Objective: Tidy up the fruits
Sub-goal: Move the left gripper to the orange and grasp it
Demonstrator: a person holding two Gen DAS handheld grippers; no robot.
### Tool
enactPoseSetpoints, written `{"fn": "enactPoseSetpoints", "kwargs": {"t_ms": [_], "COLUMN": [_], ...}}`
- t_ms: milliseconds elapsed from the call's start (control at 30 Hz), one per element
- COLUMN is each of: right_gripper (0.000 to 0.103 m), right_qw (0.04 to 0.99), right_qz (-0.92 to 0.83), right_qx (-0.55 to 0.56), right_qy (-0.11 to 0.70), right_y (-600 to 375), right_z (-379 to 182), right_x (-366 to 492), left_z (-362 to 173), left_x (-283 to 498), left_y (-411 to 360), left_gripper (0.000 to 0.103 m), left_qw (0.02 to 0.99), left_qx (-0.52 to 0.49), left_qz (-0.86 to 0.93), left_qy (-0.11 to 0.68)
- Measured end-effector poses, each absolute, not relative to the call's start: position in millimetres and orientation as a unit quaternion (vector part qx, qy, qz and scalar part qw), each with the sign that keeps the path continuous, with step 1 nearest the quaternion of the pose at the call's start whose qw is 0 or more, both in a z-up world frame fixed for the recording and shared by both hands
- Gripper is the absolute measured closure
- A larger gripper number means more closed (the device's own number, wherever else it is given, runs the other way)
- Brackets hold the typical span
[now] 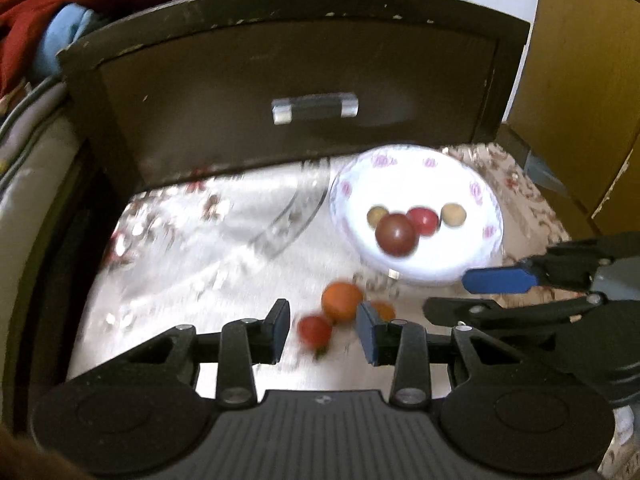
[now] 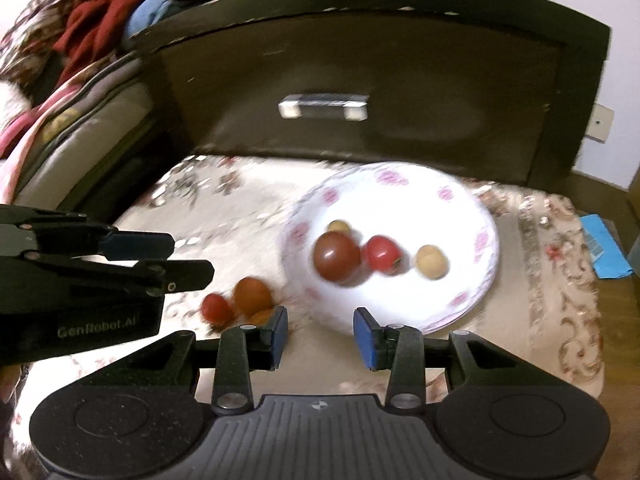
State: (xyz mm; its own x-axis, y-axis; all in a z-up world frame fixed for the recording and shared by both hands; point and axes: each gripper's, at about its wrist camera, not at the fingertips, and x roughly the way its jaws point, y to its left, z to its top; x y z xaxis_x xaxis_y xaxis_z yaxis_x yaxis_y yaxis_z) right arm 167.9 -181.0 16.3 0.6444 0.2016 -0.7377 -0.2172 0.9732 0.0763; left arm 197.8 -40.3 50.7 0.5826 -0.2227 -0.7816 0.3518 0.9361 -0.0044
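Orange fruit (image 1: 342, 302) on cloth betw. open left claw (image 1: 324, 330) tips.

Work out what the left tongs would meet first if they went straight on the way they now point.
Probably the orange fruit and small red fruit lying on the cloth between the open left tongs. Blur leaves depth unclear, so this is a judgement.
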Motion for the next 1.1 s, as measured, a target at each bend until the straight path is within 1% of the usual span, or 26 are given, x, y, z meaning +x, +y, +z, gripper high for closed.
{"fn": "enactPoseSetpoints", "kwargs": {"t_ms": [333, 633, 767, 1100], "right_gripper": [0.071, 0.071, 0.070, 0.070], "right_qw": [0.888, 0.876, 0.876, 0.865], "right_qz": [0.166, 0.207, 0.210, 0.206], "right_qx": [-0.031, -0.053, -0.052, -0.062], "right_qy": [0.428, 0.433, 0.431, 0.453], "right_y": [-142.7, -108.3, -104.2, -103.4], "right_z": [8.7, 10.5, 14.5, 2.3], "right_x": [140.6, 95.3, 86.7, 84.6], "left_z": [48.7, 35.1, 20.7, -0.9], "left_x": [128.7, 63.8, 59.2, 64.8], "left_y": [1.1, 24.8, 33.2, 29.1], "left_gripper": [0.058, 0.058, 0.058, 0.058], "left_qw": [0.870, 0.845, 0.831, 0.811], "left_qx": [0.059, 0.083, 0.074, 0.068], "left_qz": [-0.133, -0.078, -0.050, -0.053], "left_qy": [0.470, 0.522, 0.550, 0.579]}}
